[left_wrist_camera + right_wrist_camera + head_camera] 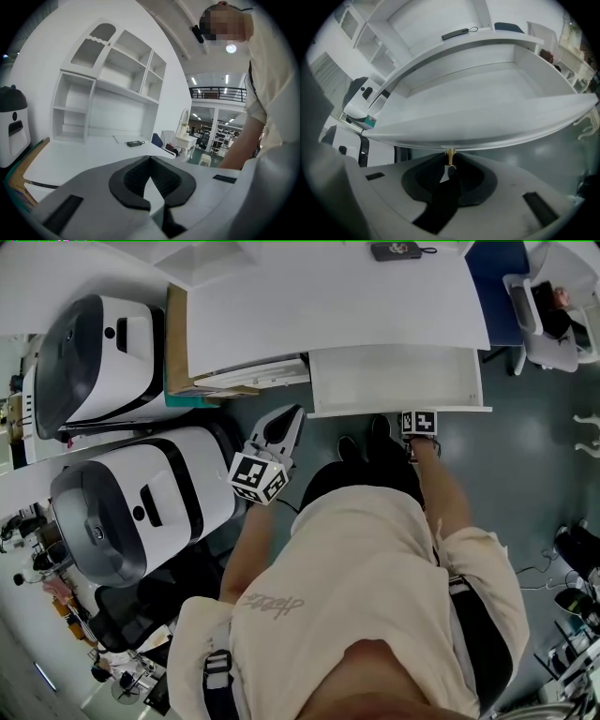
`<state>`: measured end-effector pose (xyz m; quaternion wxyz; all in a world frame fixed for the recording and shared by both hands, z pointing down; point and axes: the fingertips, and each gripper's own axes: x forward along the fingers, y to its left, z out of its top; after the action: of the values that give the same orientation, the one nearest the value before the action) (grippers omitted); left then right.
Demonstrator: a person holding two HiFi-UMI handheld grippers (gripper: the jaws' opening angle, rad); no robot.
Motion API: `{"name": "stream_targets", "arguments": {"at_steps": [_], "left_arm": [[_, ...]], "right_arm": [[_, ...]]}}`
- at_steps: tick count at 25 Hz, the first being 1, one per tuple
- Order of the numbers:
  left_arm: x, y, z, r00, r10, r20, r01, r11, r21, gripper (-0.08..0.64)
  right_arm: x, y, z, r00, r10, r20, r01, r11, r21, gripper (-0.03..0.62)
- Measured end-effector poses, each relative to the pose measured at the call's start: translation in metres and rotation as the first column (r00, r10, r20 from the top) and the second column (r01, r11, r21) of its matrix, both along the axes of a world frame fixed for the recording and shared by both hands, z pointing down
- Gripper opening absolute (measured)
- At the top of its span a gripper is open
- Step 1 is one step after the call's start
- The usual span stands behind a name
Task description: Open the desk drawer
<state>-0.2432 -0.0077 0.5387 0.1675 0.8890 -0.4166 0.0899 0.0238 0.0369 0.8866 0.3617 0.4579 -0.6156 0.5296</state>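
Downward, right claw [450,162] tight on drawer knob [450,154]; left claw [150,160] near level, pressed together.

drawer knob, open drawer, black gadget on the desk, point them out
drawer knob [451,155]: right gripper view, its brass stem.
open drawer [394,381]: head view, bare floor inside.
black gadget [397,250]: head view, middle of its body.
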Motion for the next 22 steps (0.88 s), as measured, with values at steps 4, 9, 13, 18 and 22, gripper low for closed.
{"name": "stream_targets", "arguments": {"at_steps": [4,9,13,18,22], "left_arm": [[-0.004,0.007,0.007,1.0,0.003,-0.006,-0.003,1.0,-0.015,0.002],[0.004,0.015,0.011,1.0,0.022,-0.009,-0.022,1.0,-0.021,0.002],[0.015,0.017,0.011,1.0,0.028,-0.01,-0.028,0.999,-0.029,0.002],[0.04,0.013,0.008,0.999,0.043,-0.008,-0.043,0.998,-0.034,0.002],[0.063,0.011,0.001,0.998,0.064,-0.005,-0.064,0.998,-0.012,0.002]], "right_arm": [[0.001,0.013,0.001,1.0,0.01,0.0,-0.01,1.0,0.004,0.077],[0.0,0.023,0.001,1.0,0.005,0.008,-0.005,1.0,0.014,0.077],[-0.001,0.035,0.0,1.0,0.009,0.018,-0.009,1.0,0.004,0.077],[0.001,0.045,0.0,0.999,0.009,0.034,-0.009,1.0,-0.004,0.078],[0.004,0.053,0.0,0.999,-0.007,0.045,0.007,1.0,0.001,0.078]]}}
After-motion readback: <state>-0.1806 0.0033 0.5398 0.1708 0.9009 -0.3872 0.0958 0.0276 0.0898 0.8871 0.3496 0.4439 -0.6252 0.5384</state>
